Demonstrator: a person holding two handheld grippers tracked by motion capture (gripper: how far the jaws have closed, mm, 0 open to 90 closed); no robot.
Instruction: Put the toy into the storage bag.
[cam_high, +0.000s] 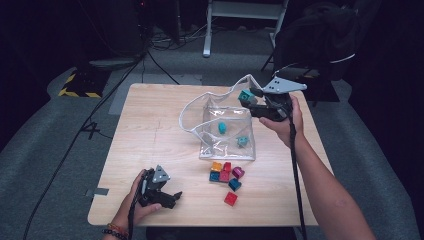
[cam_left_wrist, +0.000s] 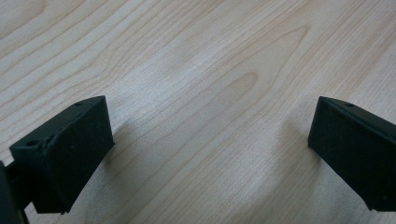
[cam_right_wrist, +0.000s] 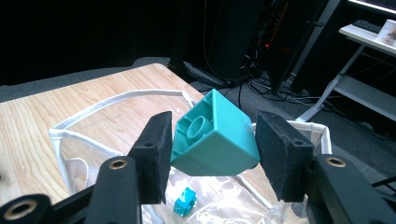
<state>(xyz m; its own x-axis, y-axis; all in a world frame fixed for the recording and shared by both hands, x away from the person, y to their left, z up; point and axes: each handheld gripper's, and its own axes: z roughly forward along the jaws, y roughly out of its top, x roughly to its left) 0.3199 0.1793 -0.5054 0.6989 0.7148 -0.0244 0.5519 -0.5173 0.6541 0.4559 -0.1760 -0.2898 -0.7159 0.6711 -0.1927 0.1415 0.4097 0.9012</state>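
**Teal block held over the open pouch**

The right gripper (cam_high: 251, 96) is held above the far rim of the clear plastic pouch with a white cord edge (cam_high: 227, 145), its jaws closed partway on a teal plastic building block (cam_right_wrist: 212, 137). In the right gripper view the block sits tilted between the two black pads, its hollow underside turned toward the camera, and the open mouth of the pouch lies directly below. Two more teal pieces (cam_high: 222, 127) already lie inside the pouch.

Just in front of the pouch, on the light wooden table (cam_high: 150, 135), a loose cluster of small blocks (cam_high: 226, 175) waits: orange, red, magenta and blue pieces close together, with one red block (cam_high: 230, 198) slightly apart toward the near edge.

The left gripper (cam_high: 172, 197) rests low at the near left of the table, well apart from the blocks. Its jaws stand wide open over bare wood, holding nothing.
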